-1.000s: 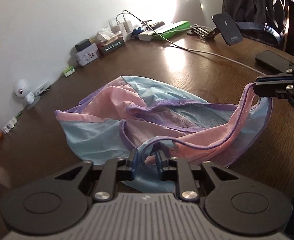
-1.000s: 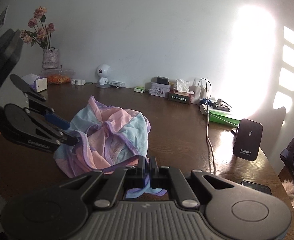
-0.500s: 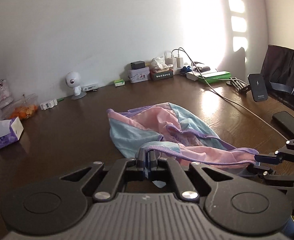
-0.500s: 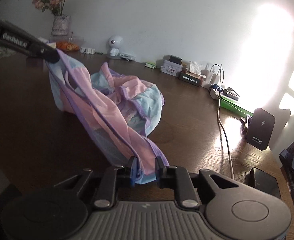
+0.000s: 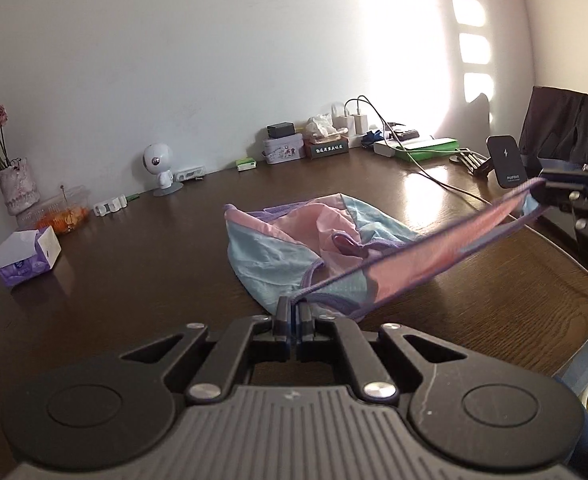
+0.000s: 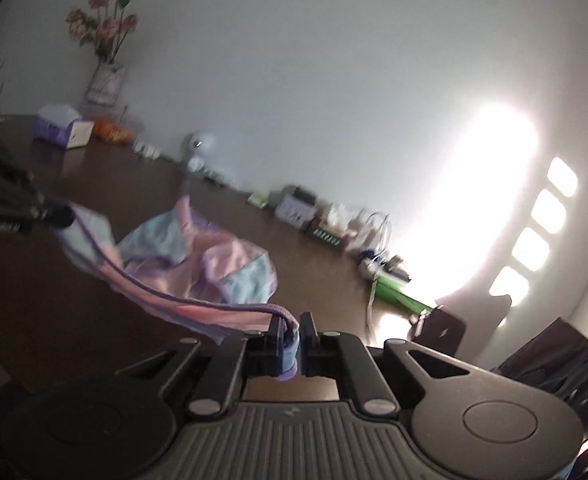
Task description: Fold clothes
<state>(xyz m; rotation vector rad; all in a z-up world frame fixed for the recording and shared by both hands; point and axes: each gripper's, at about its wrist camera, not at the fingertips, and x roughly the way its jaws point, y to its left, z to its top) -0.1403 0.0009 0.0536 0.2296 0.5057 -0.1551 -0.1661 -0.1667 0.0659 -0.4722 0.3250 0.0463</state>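
A pink, light-blue and purple garment [image 5: 278, 248] lies partly bunched on the brown table [image 5: 134, 264]. Its purple-trimmed edge is stretched taut in the air between my two grippers. My left gripper [image 5: 294, 308] is shut on one end of that hem, at the near side of the table. My right gripper [image 6: 292, 332] has its jaws closing, and the folded hem is pinched between its pads. From the left wrist view the right gripper [image 5: 550, 192] sits at the far right, raised. The right wrist view, which is blurred, shows the left gripper [image 6: 60, 216] at the left, holding the garment [image 6: 230, 264].
A tissue box [image 5: 26, 258], flower vase [image 5: 16, 184], snack tub [image 5: 60, 212] and small white camera [image 5: 158, 164] line the back left. Boxes, chargers and a cable [image 5: 434, 176] crowd the back right. A black charger stand [image 5: 508, 160] and a chair with dark clothing [image 5: 566, 128] stand at the right.
Both grippers have lifted and drawn apart, so the slack hem between them is now pulled straight. The left wrist has rolled level. The right jaws opened briefly and have closed on the hem again.
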